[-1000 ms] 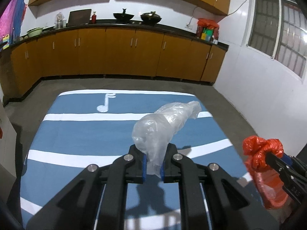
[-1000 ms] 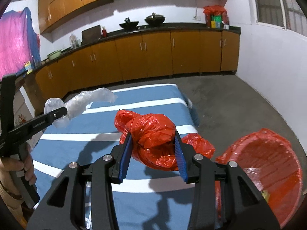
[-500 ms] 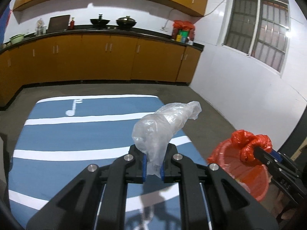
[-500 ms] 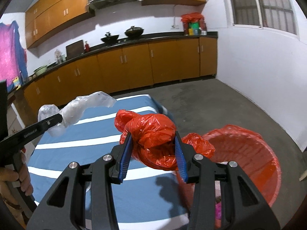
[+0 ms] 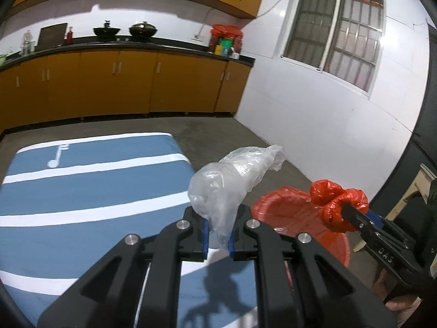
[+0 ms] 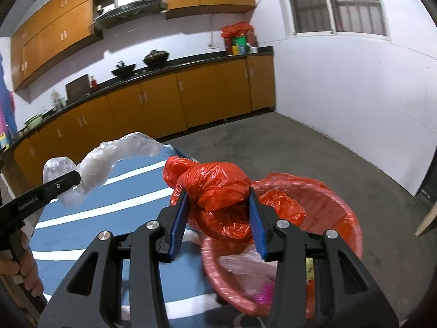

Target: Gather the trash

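My left gripper (image 5: 218, 235) is shut on a crumpled clear plastic bag (image 5: 232, 177), held in the air over the right edge of the blue striped table (image 5: 82, 191). My right gripper (image 6: 217, 218) is shut on a knotted red plastic bag (image 6: 215, 191), held above the red-lined trash bin (image 6: 327, 207). The bin (image 5: 289, 213) stands on the floor just right of the table. The red bag (image 5: 338, 205) and right gripper (image 5: 363, 222) show at the right of the left wrist view. The clear bag (image 6: 106, 161) and left gripper (image 6: 68, 181) show at the left of the right wrist view. Some trash lies in the bin.
Orange kitchen cabinets (image 5: 123, 82) with a dark counter run along the far wall. A white wall with a barred window (image 5: 341, 32) is on the right. Grey concrete floor (image 6: 300, 142) lies between table, bin and walls. A wooden piece (image 5: 409, 191) leans at far right.
Both grippers have swung right from over the table toward the bin, each keeping its bag. The right gripper with the red bag now hangs over the bin's opening.
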Action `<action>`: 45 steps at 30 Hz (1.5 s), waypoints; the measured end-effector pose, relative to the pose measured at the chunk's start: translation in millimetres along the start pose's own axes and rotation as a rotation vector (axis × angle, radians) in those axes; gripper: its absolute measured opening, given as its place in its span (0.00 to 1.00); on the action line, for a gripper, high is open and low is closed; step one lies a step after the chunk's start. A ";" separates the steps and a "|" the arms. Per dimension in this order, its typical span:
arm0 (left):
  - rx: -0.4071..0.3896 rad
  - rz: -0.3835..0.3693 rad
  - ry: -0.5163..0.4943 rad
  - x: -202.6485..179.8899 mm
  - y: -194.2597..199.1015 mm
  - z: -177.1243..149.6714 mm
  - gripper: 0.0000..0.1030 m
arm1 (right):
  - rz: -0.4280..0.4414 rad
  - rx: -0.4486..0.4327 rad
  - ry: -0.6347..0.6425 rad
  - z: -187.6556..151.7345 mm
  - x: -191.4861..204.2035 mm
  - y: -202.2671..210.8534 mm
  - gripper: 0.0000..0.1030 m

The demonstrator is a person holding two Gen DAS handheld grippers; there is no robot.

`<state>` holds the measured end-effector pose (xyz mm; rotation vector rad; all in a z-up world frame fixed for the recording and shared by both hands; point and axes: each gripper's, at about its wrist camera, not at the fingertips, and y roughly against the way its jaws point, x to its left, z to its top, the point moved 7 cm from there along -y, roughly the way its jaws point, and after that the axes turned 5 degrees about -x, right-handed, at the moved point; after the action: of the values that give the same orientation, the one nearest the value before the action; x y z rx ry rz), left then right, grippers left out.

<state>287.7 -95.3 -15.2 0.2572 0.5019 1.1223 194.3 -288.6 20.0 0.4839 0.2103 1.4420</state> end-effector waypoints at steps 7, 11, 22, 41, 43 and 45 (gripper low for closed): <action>0.031 -0.072 -0.007 -43.6 -19.2 -10.2 0.11 | -0.072 -0.013 -0.048 -0.1 -36.8 9.0 0.41; 0.051 -0.113 -0.016 -67.9 -31.5 -17.0 0.11 | -0.111 -0.022 -0.077 -1.0 -56.6 14.8 0.41; 0.115 -0.190 -0.030 -111.0 -60.1 -41.9 0.11 | -0.173 -0.027 -0.166 -0.8 -88.7 15.9 0.41; 0.229 -0.216 0.002 -112.2 -93.8 -73.4 0.39 | -0.183 -0.028 -0.241 -5.3 -101.8 17.3 0.67; 0.215 -0.201 -0.002 -106.5 -89.3 -71.6 0.44 | -0.198 -0.031 -0.224 -6.8 -100.7 22.3 0.76; 0.187 -0.177 -0.008 -97.4 -80.9 -67.8 0.52 | -0.215 -0.040 -0.195 -8.3 -97.1 29.8 0.85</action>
<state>284.6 -221.1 -84.5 0.3725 0.6115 0.9031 151.4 -380.6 11.4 0.5483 0.0745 1.1798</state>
